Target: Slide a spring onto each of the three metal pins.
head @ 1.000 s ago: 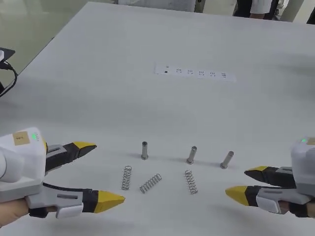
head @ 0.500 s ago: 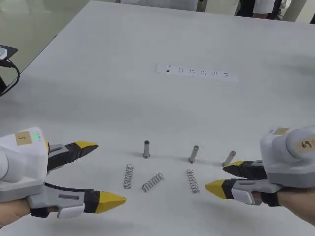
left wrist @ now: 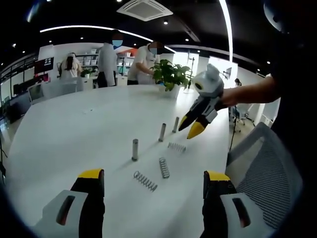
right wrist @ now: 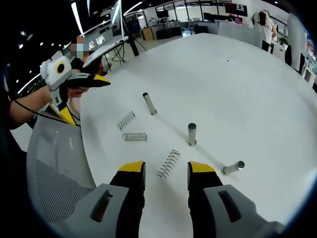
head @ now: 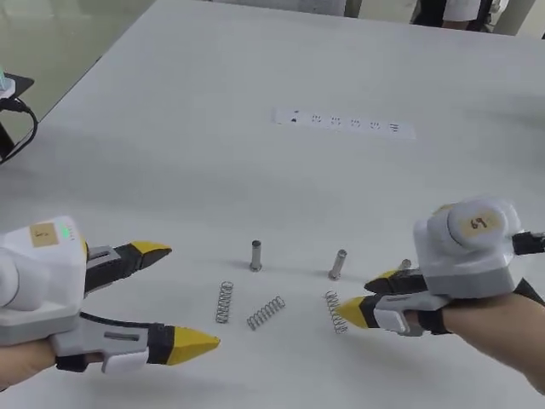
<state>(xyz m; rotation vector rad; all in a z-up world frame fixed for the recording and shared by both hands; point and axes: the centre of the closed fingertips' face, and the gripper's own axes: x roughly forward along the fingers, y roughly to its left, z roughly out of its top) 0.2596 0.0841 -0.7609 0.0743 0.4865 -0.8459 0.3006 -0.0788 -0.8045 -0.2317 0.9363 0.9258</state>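
Note:
Three short metal pins stand in a row on the white table: the left pin [head: 255, 256], the middle pin [head: 338, 264], and the right pin [head: 404, 266], which is partly hidden behind my right gripper [head: 363, 295]. In front of them lie three springs [head: 224, 302] [head: 265, 313] [head: 334, 312]. My right gripper is open, its yellow tips right at the right-hand spring [right wrist: 169, 163], which lies just ahead of the gap between its fingers [right wrist: 132, 167]. My left gripper [head: 174, 296] is wide open and holds nothing, left of the springs [left wrist: 145, 180].
A white power strip [head: 345, 123] lies flat further back on the table. A black cable [head: 17, 128] hangs at the left edge. People stand by a plant [left wrist: 171, 74] beyond the far end. A mesh chair [left wrist: 262, 168] is beside the table.
My right gripper has moved left and forward to the right-hand spring and now partly covers the right pin. The left gripper has stayed where it was, open.

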